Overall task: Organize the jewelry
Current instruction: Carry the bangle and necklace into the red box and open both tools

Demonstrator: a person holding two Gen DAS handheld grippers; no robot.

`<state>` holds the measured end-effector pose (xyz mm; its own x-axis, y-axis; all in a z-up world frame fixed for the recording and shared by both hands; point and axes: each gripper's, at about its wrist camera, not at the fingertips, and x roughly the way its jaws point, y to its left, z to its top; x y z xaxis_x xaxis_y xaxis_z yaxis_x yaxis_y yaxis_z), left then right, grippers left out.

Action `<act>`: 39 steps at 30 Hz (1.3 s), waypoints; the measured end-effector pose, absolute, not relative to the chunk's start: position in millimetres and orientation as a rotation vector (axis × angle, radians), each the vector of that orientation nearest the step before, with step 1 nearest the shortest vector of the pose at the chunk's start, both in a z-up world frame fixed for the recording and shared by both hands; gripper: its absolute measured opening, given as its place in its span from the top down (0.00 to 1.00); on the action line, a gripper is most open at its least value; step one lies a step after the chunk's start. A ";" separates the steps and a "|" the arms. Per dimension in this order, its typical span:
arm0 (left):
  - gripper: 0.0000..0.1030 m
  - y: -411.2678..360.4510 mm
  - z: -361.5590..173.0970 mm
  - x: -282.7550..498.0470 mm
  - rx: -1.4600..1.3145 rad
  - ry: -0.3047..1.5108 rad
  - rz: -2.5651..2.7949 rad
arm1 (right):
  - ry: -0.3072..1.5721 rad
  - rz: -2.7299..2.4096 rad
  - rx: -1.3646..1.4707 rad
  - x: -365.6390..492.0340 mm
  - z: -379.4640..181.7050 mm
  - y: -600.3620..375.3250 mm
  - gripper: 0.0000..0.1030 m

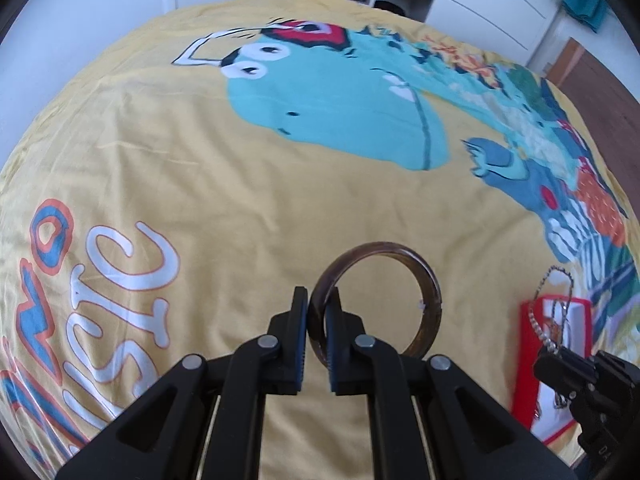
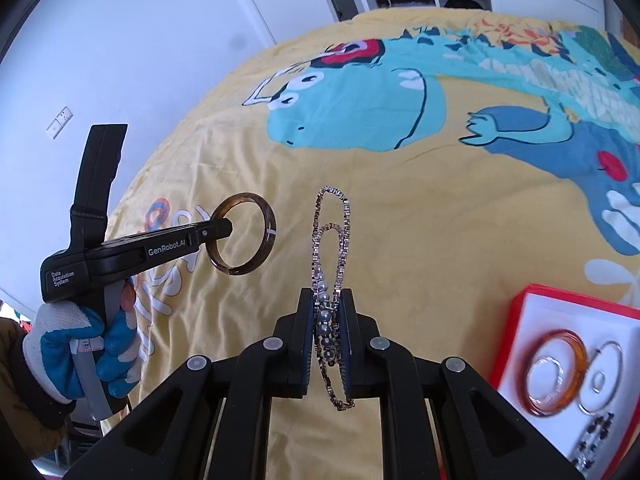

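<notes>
Two grippers, both loaded. Your left gripper (image 1: 316, 312) pinches a brown bangle (image 1: 420, 276) between its fingers. Your right gripper (image 2: 327, 312) clamps a beaded chain (image 2: 334, 236) looping beyond its fingertips.

We see black grippers with blue pads and silver pivot screws, "GenRobot.AI" lettering on the left gripper (image 2: 218, 234), and behind it a white-and-blue glove (image 2: 80, 344).

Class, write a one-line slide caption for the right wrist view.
Right gripper clamps a pearl-and-chain bracelet, left gripper holds a brown bangle over the yellow bedspread.
</notes>
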<state>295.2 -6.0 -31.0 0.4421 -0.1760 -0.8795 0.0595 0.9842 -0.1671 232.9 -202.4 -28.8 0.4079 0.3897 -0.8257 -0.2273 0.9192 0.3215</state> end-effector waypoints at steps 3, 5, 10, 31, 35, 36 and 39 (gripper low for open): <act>0.93 -28.6 -19.5 281.7 -0.116 1.099 -0.207 | 1.072 0.360 0.167 215.8 -18.8 -222.9 0.89; 0.93 -49.0 -12.5 273.5 -0.117 1.095 -0.253 | 1.068 0.329 0.165 204.7 -13.1 -239.9 0.89; 0.93 -100.5 -1.7 254.2 -0.119 1.093 -0.363 | 1.070 0.236 0.169 180.7 -8.4 -290.1 0.89; 0.93 -274.3 -64.5 189.6 0.117 1.223 -0.519 | 1.235 0.027 0.186 122.3 -75.4 -413.4 0.89; 0.93 -282.2 -78.9 192.8 0.154 1.250 -0.482 | 1.256 0.018 0.194 120.9 -86.1 -420.4 0.89; 0.93 -283.2 -81.2 193.3 0.157 1.258 -0.477 | 1.260 0.017 0.198 120.6 -88.4 -421.9 0.89; 0.92 -283.8 -85.3 193.6 0.161 1.271 -0.471 | 1.270 0.017 0.207 119.3 -93.6 -424.5 0.89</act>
<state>193.6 -283.8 -85.3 0.2157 -0.2506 -0.9438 0.4257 0.8940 -0.1400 119.3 -424.5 -93.6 0.2992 0.1271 -0.9457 0.1016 0.9812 0.1640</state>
